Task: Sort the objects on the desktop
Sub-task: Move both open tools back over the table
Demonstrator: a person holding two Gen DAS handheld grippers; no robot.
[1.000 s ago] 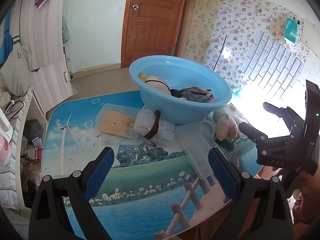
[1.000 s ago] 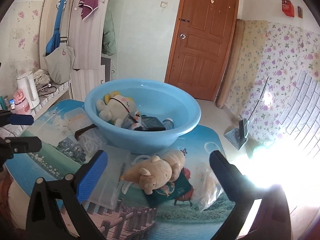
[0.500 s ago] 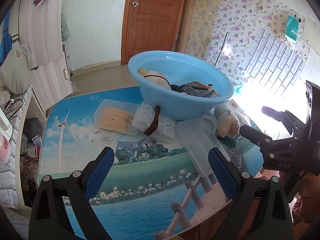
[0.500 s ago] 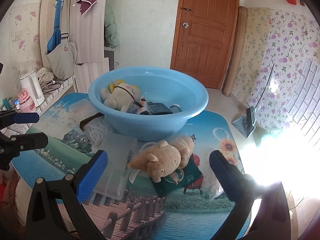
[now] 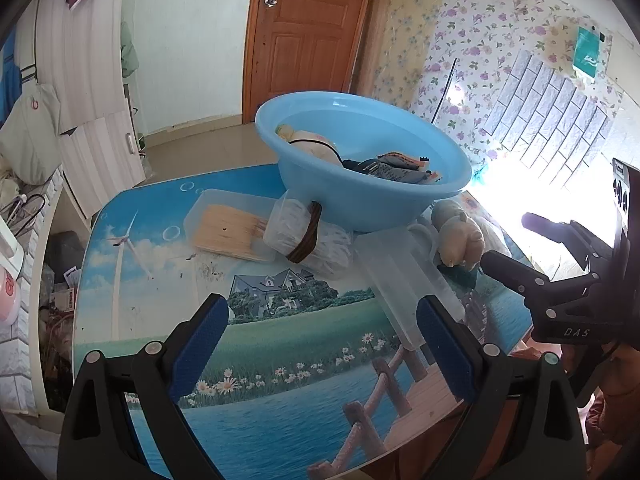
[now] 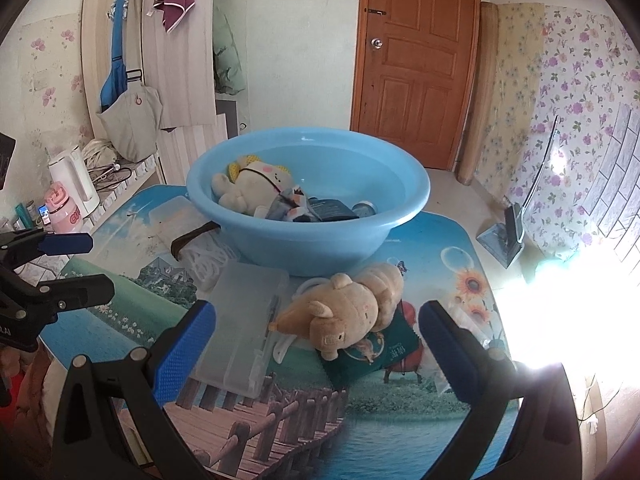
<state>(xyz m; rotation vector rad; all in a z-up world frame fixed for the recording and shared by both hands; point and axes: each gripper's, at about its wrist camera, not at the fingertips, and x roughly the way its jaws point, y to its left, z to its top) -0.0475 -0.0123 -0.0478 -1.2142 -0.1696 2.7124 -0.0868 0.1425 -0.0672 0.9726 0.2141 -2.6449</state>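
Observation:
A light blue basin point(image 5: 372, 204) point(image 6: 312, 248) stands on the picture-printed table and holds a white plush toy point(image 6: 256, 188), dark packets and a small can. A tan plush pig point(image 6: 344, 312) point(image 5: 456, 240) lies on a green packet point(image 6: 372, 356) in front of the basin. A clear plastic case point(image 6: 244, 328) point(image 5: 404, 280) lies beside the pig. A bag of white cord point(image 5: 308, 240) and a box of wooden sticks point(image 5: 228, 232) lie left of the basin. My left gripper point(image 5: 322, 344) is open above the table's near part. My right gripper point(image 6: 316, 344) is open, just before the pig.
The table point(image 5: 160, 240) ends at a rounded front edge. A shelf with a white kettle point(image 6: 76, 184) and a pink bottle point(image 6: 60, 212) stands to the left. A clear bag point(image 6: 468, 320) lies right of the pig. Strong glare fills the right side.
Both grippers have drawn back and risen a little, so the basin and the pig sit slightly farther off. Both stay open. Nothing on the table has moved.

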